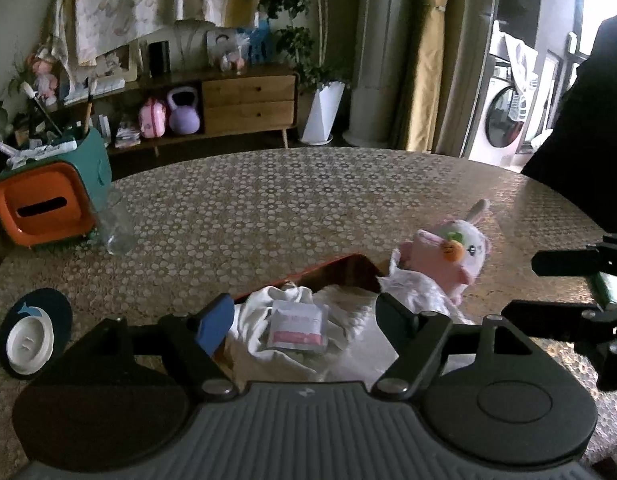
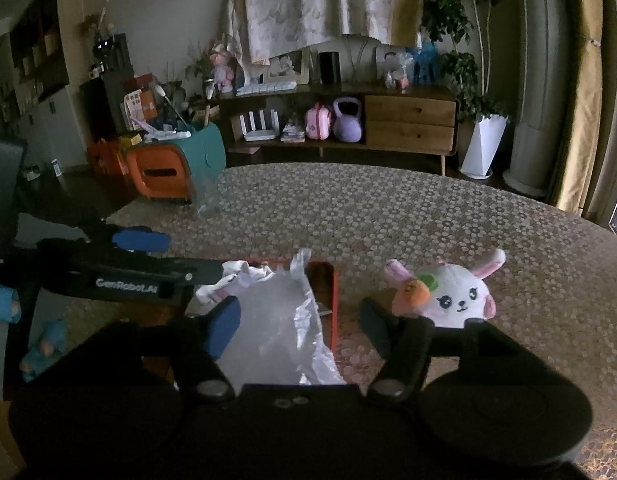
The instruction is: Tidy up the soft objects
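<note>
An orange-red box (image 1: 340, 266) sits on the patterned table, also in the right wrist view (image 2: 332, 300). It holds white cloth (image 1: 268, 320), a small pink-and-white packet (image 1: 298, 326) and a clear plastic bag (image 2: 280, 320). A white bunny plush with a carrot (image 2: 456, 296) lies on the table just right of the box; it also shows in the left wrist view (image 1: 456, 256). My left gripper (image 1: 304, 316) is open above the box. My right gripper (image 2: 298, 316) is open, straddling the box's right wall, with its right finger (image 2: 376, 328) beside the plush.
An orange and teal tissue holder (image 1: 48, 204) and a clear glass (image 1: 116, 220) stand at the table's far left. A dark coaster with a white lid (image 1: 30, 338) lies near left. Blue soft toys (image 2: 44, 344) sit at the left edge of the right wrist view.
</note>
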`<state>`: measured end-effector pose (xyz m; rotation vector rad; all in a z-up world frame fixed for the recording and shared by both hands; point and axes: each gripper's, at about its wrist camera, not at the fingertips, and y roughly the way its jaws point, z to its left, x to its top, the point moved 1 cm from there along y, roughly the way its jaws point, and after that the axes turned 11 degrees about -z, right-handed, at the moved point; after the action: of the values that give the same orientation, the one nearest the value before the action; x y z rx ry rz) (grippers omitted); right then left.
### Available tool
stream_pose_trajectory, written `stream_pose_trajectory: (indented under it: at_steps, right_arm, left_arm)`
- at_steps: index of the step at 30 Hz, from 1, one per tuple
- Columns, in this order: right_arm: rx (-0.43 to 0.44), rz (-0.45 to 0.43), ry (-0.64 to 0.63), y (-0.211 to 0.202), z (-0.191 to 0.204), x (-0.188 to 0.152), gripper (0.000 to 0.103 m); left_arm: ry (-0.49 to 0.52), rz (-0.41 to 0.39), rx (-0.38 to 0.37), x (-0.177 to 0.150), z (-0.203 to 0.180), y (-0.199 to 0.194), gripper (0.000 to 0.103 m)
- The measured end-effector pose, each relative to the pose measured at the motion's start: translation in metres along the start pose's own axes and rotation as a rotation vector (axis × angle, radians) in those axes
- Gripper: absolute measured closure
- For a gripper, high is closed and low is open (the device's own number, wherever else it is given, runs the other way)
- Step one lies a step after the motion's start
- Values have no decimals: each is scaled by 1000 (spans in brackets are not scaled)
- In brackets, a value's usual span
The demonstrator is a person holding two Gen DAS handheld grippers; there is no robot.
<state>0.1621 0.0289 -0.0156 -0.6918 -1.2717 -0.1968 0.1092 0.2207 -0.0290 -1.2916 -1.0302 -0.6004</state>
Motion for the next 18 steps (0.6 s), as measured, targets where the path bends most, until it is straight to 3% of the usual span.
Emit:
stream_pose_trajectory:
  at_steps: [12, 15, 18]
  right_arm:
    - [25, -34, 13, -48, -11, -13, 25]
    - [29, -64, 4, -68, -10, -18, 23]
    - [30, -91, 2, -87, -11, -23, 22]
  left_arm:
    - [28, -37, -53, -9, -31, -40, 25]
    - [53, -52, -54, -11, -45, -52, 18]
    - [75, -71, -71, -13, -59, -65, 18]
